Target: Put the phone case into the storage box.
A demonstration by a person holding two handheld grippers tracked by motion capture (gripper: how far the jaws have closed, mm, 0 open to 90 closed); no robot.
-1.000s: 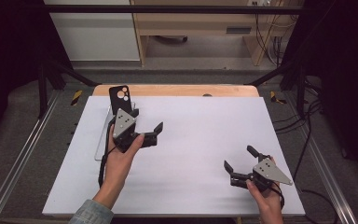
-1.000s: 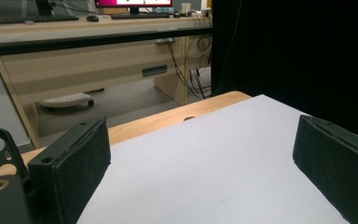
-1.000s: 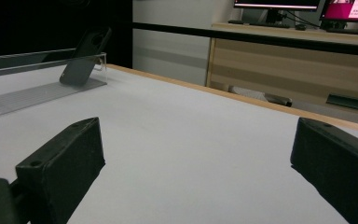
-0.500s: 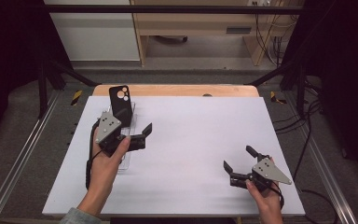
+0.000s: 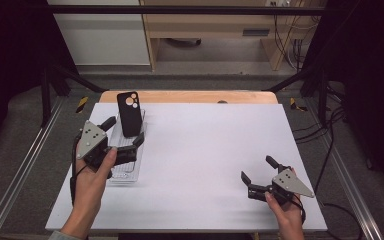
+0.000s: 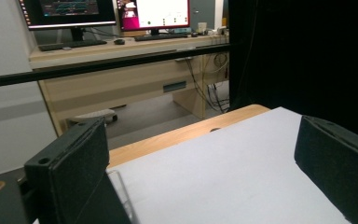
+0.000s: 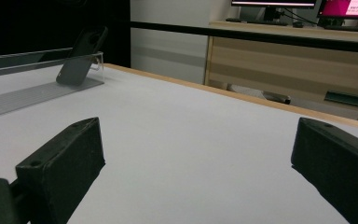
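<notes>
Beyond left gripper (image 5: 125,136) | phone case (image 5: 129,113) upright, untouched | both jaws spread, empty

On the table (image 5: 200,150), a phone case (image 5: 129,113) stands propped at the far end of a clear stand (image 5: 126,167), which lies along the table's left side and runs toward the person. The left gripper (image 5: 125,134) sits over the stand, just in front of the phone case, with its jaws spread to either side of the case's lower end. The right gripper (image 5: 260,175) is at the near right corner of the table, well apart from the stand, with bare table between its parted jaws. Behind the table, across a strip of floor, stands a desk (image 6: 121,79) with monitors (image 6: 116,11) on it.
</notes>
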